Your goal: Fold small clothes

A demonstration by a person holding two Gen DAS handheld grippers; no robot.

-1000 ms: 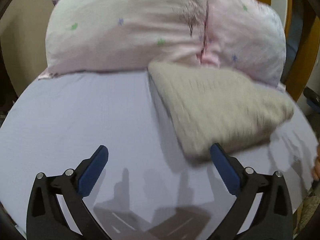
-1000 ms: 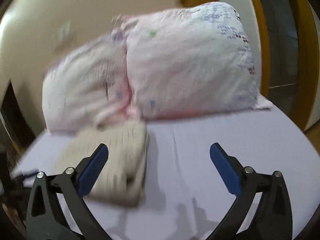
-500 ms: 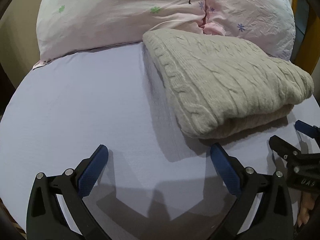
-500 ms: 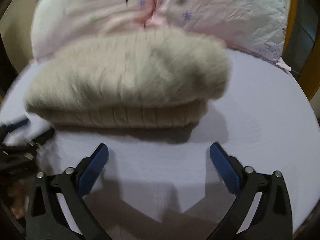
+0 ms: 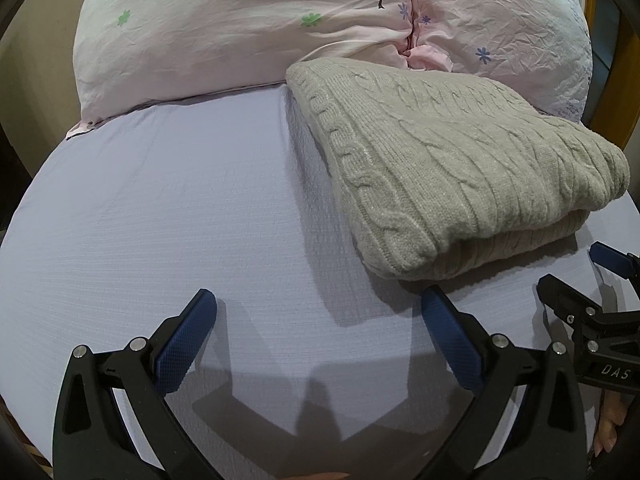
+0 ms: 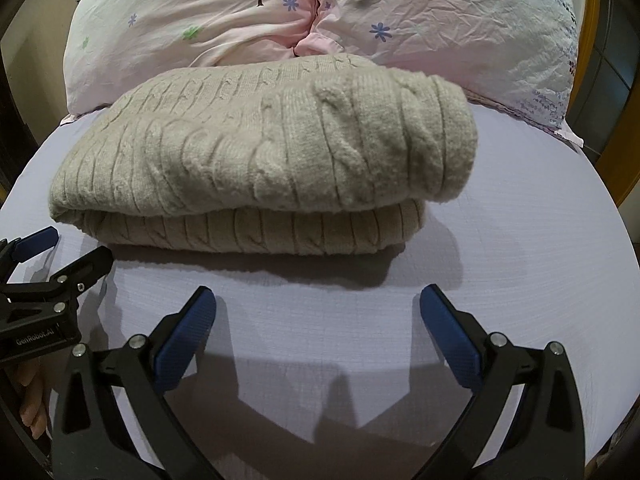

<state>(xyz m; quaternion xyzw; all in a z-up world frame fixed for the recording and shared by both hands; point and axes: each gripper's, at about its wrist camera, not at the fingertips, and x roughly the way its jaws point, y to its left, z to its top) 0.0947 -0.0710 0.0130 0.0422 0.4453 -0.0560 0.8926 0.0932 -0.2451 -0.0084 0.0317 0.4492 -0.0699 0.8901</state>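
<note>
A beige cable-knit sweater (image 5: 452, 168) lies folded in a thick stack on the lilac bed sheet (image 5: 160, 220), its far edge against the pillows. In the right wrist view the sweater (image 6: 272, 152) fills the middle, its folded edge facing me. My left gripper (image 5: 318, 312) is open and empty, low over the sheet, left of the sweater's near corner. My right gripper (image 6: 318, 312) is open and empty, just in front of the sweater. Each gripper shows at the edge of the other's view: the right one (image 5: 580, 276), the left one (image 6: 60, 252).
Two pink flowered pillows (image 5: 240, 28) (image 6: 460, 24) lean side by side behind the sweater. A yellow wooden frame (image 6: 600, 80) stands at the right past the bed's edge. Bare sheet (image 6: 520, 260) stretches around the sweater.
Both grippers have swung toward the sweater and come closer to it, then settled. The blur is gone. The sweater has not moved. Both grippers stayed open.
</note>
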